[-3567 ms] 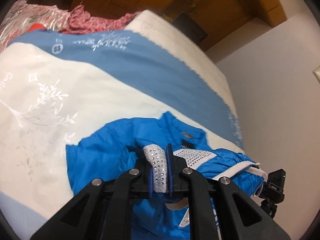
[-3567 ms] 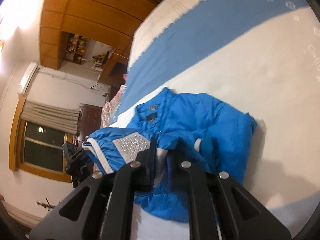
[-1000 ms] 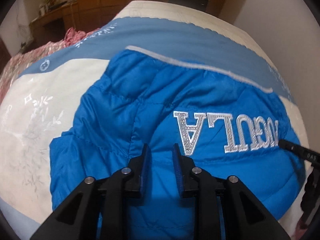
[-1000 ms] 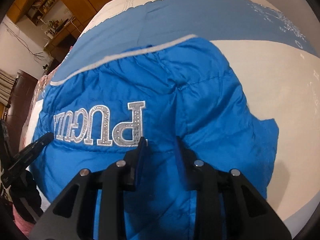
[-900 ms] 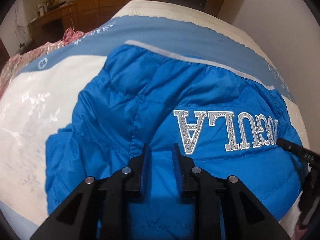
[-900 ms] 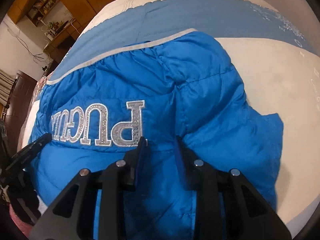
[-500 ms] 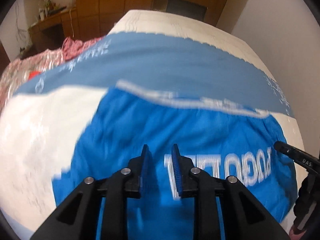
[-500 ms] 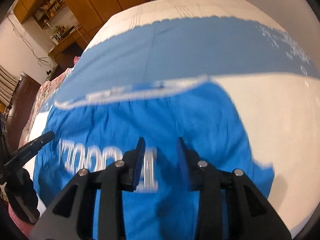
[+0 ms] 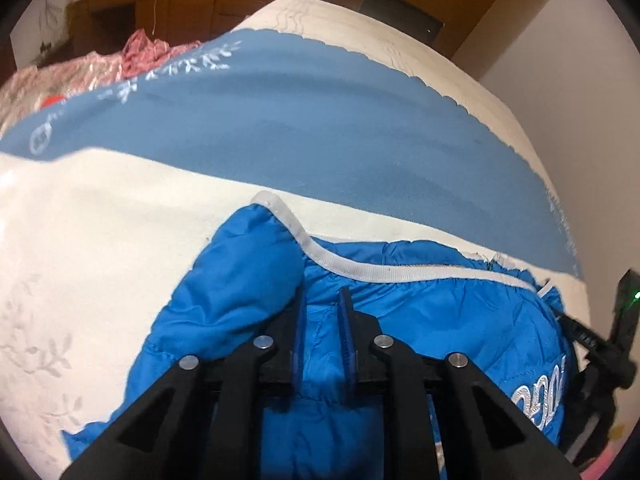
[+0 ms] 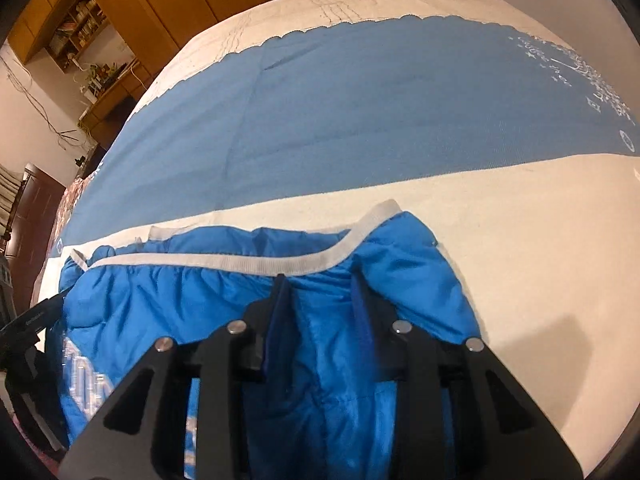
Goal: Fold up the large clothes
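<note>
My left gripper (image 9: 322, 320) and right gripper (image 10: 320, 300) both have fingers spread, over the blue puffer jacket (image 9: 420, 320) — gripping nothing. Jacket lies on the bed's cream-and-blue cover (image 10: 520, 240), white hem band (image 10: 280, 262) facing away from me.

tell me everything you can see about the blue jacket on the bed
The blue jacket is a bright, shiny, puffy quilted garment lying on the cream part of the bedspread, just short of its dull blue band. A pale grey-white ribbed band runs along its far edge, with gathered fabric below it. Part of its silver studded lettering shows near one side. The left gripper and right gripper sit over it, jaws parted with folds of fabric rising between the fingers.
</note>
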A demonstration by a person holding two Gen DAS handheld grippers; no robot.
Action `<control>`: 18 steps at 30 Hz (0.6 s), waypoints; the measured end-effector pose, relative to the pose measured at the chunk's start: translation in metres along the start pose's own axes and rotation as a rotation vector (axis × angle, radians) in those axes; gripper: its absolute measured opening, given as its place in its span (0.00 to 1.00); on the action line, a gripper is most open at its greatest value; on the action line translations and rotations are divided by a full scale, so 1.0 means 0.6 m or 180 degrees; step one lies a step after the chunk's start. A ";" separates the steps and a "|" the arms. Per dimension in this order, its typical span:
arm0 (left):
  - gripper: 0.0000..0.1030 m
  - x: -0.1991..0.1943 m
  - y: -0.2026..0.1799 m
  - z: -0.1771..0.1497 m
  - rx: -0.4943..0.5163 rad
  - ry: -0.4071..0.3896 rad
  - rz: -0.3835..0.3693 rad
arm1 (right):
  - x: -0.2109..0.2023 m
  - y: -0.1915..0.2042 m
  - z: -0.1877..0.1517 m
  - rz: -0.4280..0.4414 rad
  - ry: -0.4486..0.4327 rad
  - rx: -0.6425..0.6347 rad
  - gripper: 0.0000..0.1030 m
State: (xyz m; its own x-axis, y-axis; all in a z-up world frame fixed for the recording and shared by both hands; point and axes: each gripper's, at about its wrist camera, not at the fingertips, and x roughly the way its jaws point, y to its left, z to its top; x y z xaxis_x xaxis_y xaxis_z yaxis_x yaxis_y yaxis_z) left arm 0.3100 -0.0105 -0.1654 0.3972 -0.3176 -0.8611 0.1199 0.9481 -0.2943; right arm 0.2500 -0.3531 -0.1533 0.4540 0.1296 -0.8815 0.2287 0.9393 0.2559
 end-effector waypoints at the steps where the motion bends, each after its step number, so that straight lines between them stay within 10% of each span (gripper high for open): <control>1: 0.17 -0.008 -0.003 -0.002 0.0023 -0.0020 0.0055 | -0.013 0.000 -0.002 0.0021 -0.0023 0.0011 0.33; 9: 0.26 -0.101 -0.007 -0.102 0.0378 -0.0334 0.0516 | -0.101 0.000 -0.110 0.0016 -0.0165 -0.0262 0.33; 18: 0.28 -0.077 0.006 -0.127 0.0342 -0.0362 0.0474 | -0.075 -0.016 -0.125 0.0113 -0.0247 -0.0161 0.33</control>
State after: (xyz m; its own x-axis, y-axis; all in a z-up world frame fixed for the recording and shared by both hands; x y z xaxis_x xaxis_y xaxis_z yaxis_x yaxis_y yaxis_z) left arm 0.2225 0.0069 -0.1583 0.5172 -0.1762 -0.8375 0.1462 0.9824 -0.1163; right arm 0.1627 -0.3440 -0.1462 0.5269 0.1399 -0.8383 0.1683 0.9496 0.2643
